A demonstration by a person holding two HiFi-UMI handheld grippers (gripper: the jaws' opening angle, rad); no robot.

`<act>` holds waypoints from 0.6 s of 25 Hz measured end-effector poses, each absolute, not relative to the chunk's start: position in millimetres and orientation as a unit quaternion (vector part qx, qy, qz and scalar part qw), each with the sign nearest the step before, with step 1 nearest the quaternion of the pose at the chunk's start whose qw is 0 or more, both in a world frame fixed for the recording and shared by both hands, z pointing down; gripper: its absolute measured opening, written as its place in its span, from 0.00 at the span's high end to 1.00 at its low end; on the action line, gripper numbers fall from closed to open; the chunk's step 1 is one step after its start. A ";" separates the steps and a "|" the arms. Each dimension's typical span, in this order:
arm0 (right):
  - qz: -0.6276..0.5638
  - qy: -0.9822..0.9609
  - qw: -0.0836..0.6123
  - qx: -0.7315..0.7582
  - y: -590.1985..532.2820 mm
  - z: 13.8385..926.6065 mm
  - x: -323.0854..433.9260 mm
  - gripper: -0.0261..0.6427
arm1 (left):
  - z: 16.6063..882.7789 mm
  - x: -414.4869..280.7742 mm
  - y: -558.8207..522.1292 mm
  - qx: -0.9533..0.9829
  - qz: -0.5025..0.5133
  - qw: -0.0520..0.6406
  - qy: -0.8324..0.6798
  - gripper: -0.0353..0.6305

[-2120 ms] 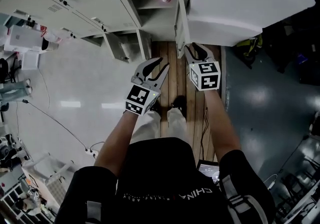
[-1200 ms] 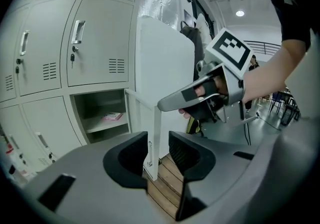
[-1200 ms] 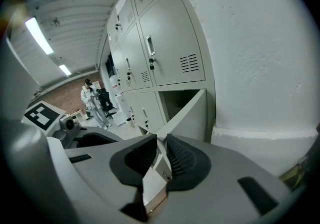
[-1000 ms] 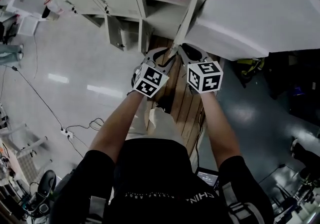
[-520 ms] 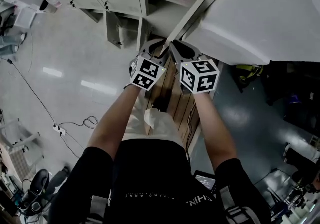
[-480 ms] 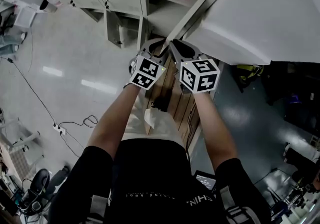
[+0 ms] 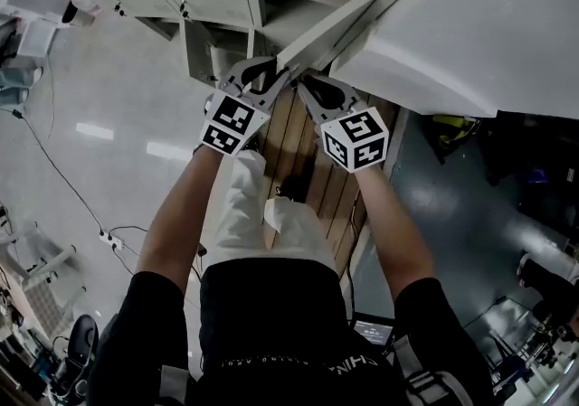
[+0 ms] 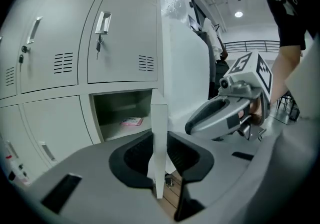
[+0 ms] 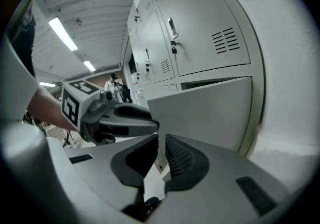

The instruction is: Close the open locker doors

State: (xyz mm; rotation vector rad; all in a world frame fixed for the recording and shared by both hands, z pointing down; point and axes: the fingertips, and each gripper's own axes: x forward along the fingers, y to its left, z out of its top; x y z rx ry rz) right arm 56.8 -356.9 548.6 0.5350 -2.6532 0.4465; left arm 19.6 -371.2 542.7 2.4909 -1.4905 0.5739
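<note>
The left gripper has just been closing its dark padded jaws on the free edge of the open pale grey metal locker door, which stands upright between them and fills the gap; the pads look to be pressing on both faces, though the wide-angle view makes the contact hard to confirm. Just to its right, the right gripper is clenched on the same door edge, its ribbed pad on one side and its smooth pad on the other, with the door's flat panel running away from it towards the hinge. Both grippers point at the door from in front, side by side and close together, each carrying its black-and-white marker cube. Beyond the left gripper is the open compartment with a small pink packet on its floor. Above it are shut grey doors with vent slots and handles. Below the grippers lies a strip of brown wooden planks, and beside the right gripper stands a big white slab
</note>
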 end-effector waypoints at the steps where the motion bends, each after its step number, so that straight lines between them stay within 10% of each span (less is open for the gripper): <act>1: 0.151 -0.949 0.206 0.186 -359.2 558.6 53.9 0.86 | 542.9 16.6 -374.0 0.840 0.194 0.090 -0.498 0.80; 15: 0.136 -0.943 0.262 0.151 -404.7 672.0 -7.8 0.86 | 547.5 -17.4 -401.3 0.864 0.192 0.068 -0.460 0.80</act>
